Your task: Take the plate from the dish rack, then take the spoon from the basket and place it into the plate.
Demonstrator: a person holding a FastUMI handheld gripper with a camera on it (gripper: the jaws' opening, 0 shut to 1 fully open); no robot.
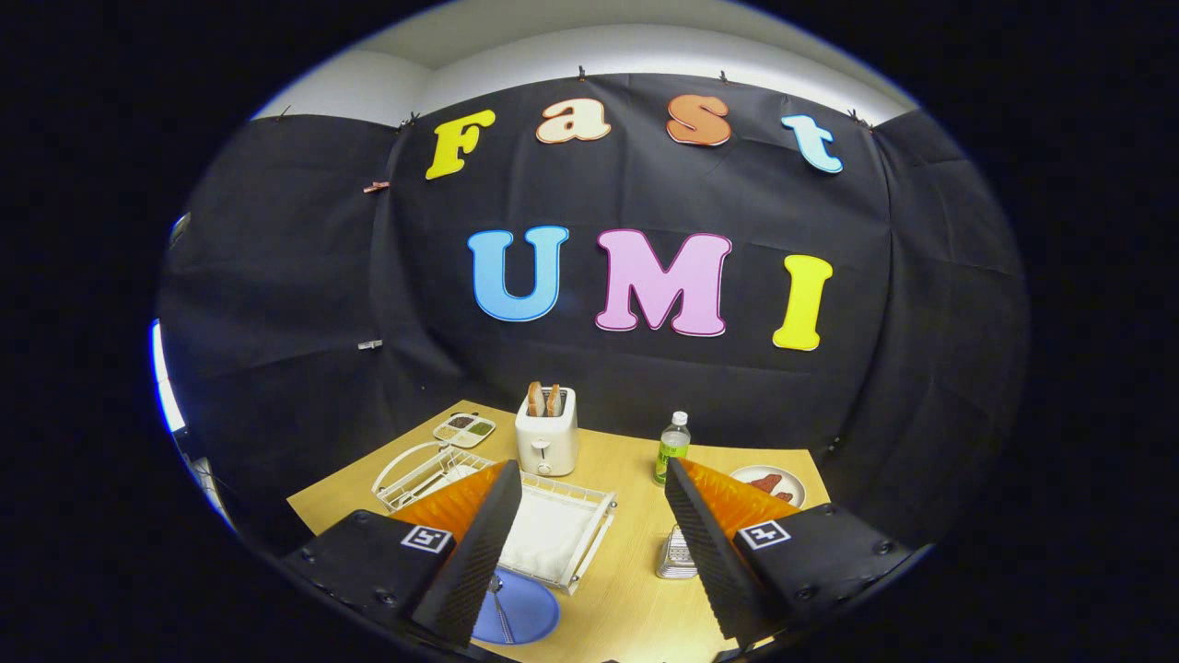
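My gripper stands open above the wooden table, with nothing between its fingers. A blue plate lies flat on the table beside the left finger, which covers part of it. A metal spoon rests in the plate. The white dish rack sits just beyond the plate, partly behind the left finger. A small metal basket stands close to the right finger, half hidden by it.
A white toaster with bread slices stands at the back of the table. Left of it is a divided snack tray. A green bottle and a plate of food stand to the right. The black cloth wall closes the back.
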